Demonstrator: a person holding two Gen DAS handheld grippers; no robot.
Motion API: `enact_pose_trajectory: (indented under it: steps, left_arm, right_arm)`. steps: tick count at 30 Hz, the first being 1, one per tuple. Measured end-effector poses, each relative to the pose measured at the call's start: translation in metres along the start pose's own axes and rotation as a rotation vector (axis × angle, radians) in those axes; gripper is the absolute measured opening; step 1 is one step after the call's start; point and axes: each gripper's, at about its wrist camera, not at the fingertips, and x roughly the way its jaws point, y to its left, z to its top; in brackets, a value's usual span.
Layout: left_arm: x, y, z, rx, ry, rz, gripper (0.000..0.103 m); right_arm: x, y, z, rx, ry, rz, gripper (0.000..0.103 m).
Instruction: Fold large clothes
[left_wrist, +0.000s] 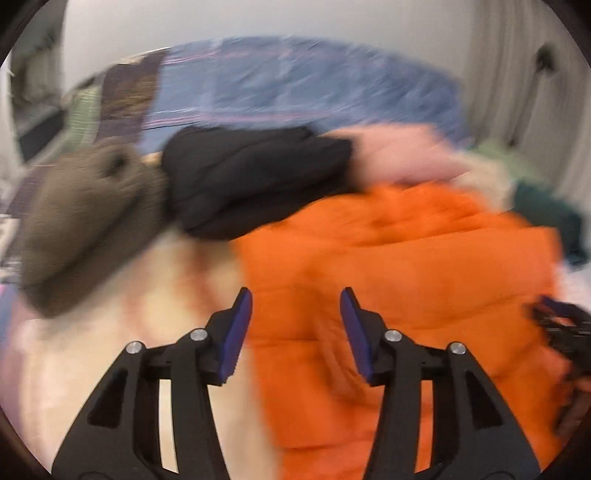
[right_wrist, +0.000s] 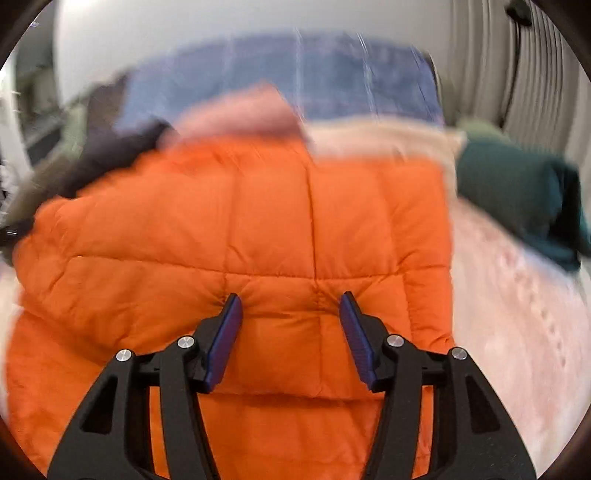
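An orange quilted puffer jacket (right_wrist: 258, 221) lies spread over a pale pink cover (right_wrist: 517, 314) on a bed. My right gripper (right_wrist: 290, 299) has its fingertips sunk into the jacket's padding, and a puffy fold bulges between the blue pads, with creases running out from the tips. In the blurred left wrist view my left gripper (left_wrist: 295, 295) hangs over the jacket's (left_wrist: 406, 258) left edge. Its jaws stand apart with nothing pinched between them. The right gripper (left_wrist: 554, 317) shows as a dark smear at the jacket's right side.
Other clothes are heaped beyond the jacket: a black garment (left_wrist: 251, 177), a brown fuzzy one (left_wrist: 85, 214), a pink one (left_wrist: 402, 151), a cream one (right_wrist: 384, 140) and a dark green one (right_wrist: 517, 188). A blue blanket (left_wrist: 295, 85) lies behind, with curtains (right_wrist: 498, 74) at the right.
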Motion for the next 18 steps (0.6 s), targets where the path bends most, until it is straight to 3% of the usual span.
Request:
enact_pose_trajectory:
  steps: [2,6,8,9,10,12,14,18]
  left_arm:
    - [0.007,0.004,-0.001,0.003,0.019,0.051,0.05]
    - [-0.017,-0.009,0.004,0.004,-0.086,-0.105,0.048]
    - [-0.028,-0.028,0.003,0.046,-0.127,-0.203,0.053]
    - [-0.025,-0.039,0.001,0.074,-0.122,-0.205,0.058]
    - [-0.019,-0.05,0.0,0.104,-0.107,-0.181,0.063]
    - [0.012,-0.073,-0.015,0.201,-0.037,-0.056,0.065]
    - [0.047,-0.087,-0.031,0.287,0.014,0.065,0.072]
    - [0.052,-0.087,-0.032,0.285,0.02,0.105,0.078]
  right_arm:
    - [-0.003,-0.001,0.0,0.003,-0.012,0.007,0.056]
    - [-0.023,0.004,0.009,-0.032,-0.072,0.026,0.056]
    - [-0.029,0.005,0.015,-0.042,-0.116,0.002,0.056]
    - [-0.026,0.005,0.017,-0.04,-0.112,-0.011,0.057]
    - [-0.018,0.004,0.017,-0.033,-0.093,-0.024,0.058]
    - [0.012,0.0,0.01,-0.02,-0.022,-0.02,0.063]
    - [0.026,-0.002,0.005,0.0,-0.005,0.02,0.064]
    - [0.029,0.003,0.006,-0.013,-0.008,0.0,0.065]
